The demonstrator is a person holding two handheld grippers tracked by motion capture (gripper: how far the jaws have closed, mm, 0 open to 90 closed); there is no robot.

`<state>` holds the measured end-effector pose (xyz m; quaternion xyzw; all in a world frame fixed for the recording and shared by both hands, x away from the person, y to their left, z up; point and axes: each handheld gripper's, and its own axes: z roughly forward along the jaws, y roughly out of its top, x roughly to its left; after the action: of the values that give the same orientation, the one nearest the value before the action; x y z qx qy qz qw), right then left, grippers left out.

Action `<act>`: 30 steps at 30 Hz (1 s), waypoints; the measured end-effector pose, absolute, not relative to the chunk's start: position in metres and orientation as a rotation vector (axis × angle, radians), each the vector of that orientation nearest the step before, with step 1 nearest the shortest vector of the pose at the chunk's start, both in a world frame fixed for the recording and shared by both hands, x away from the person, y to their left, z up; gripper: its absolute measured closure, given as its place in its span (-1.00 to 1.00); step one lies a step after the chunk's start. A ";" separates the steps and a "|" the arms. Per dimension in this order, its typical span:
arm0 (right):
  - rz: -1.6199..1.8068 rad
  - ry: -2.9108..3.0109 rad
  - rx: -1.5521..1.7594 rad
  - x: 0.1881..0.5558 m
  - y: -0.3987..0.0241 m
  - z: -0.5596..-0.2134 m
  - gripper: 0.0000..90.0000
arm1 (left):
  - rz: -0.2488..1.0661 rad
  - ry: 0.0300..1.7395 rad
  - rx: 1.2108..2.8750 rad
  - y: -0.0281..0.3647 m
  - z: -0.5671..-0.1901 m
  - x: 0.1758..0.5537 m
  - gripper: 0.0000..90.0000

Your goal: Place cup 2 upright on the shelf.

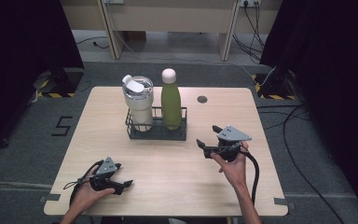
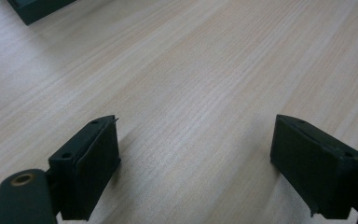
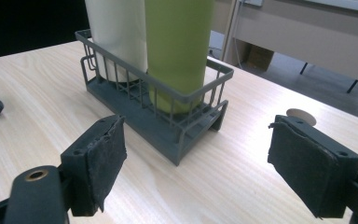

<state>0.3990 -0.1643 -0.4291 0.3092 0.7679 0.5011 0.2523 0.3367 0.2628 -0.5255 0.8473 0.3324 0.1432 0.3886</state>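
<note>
Plainly, smooth green bottle fills wire rack.

In the right gripper view we lose the tops of the green bottle and the white tumbler at the upper edge, and the wire rack hides their bases. In the left gripper view a dark corner is cut off at the top edge, too little for us to identify.

My table is evenly lit from overhead while the room around it falls dark; beneath my left gripper soft shadows pool, and beyond my right gripper the far background blurs slightly
</note>
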 end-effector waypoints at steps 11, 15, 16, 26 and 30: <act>1.340 2.080 0.866 0.386 -0.181 -0.435 -0.57 | 0.365 0.845 2.155 0.263 -0.525 0.337 -0.68; 1.349 2.069 0.870 0.382 -0.185 -0.434 -0.56 | 0.364 0.845 2.155 0.263 -0.525 0.337 -0.68; 1.349 2.067 0.871 0.381 -0.186 -0.434 -0.56 | 0.364 0.845 2.155 0.263 -0.525 0.337 -0.68; 1.349 2.063 0.903 0.369 -0.199 -0.441 -0.57 | 0.364 0.845 2.155 0.263 -0.525 0.337 -0.68; 1.351 2.069 0.919 0.367 -0.202 -0.446 -0.57 | 0.364 0.844 2.155 0.263 -0.525 0.337 -0.68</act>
<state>0.3666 -0.2021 -0.4461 0.3375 0.7598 0.4963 0.2500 0.3368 0.2629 -0.5255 0.8475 0.3320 0.1430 0.3887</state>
